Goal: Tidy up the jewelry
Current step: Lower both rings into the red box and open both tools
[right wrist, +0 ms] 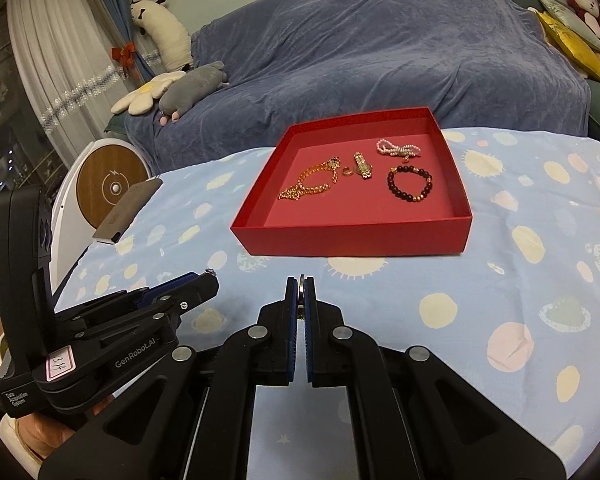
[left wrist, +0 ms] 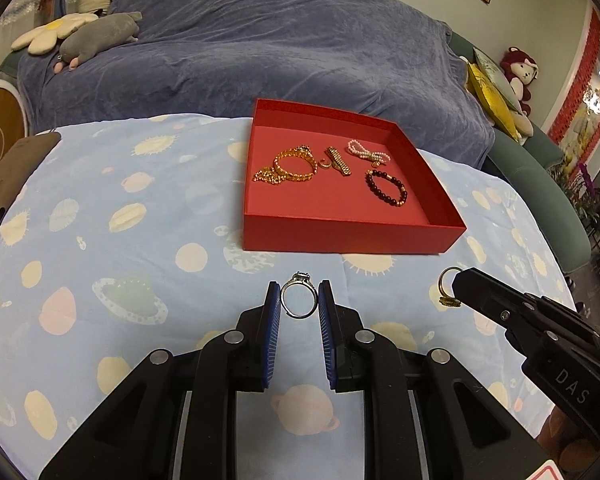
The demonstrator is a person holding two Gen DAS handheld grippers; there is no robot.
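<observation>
Left view shows left tool (left wrist: 299,294) pinching silver ring (left wrist: 299,299), right tool (left wrist: 454,285) gold ring (left wrist: 446,286).

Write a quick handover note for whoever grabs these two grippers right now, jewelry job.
Left gripper: shut on the silver ring, stone on top, above the tablecloth.
Right gripper: shut on the gold ring.
Red box ahead on the table already holds the gold chain, dark bead bracelet, pearl bow, a small gold ring and a gold clasp piece.
Left to do: set both rings in the box.
</observation>
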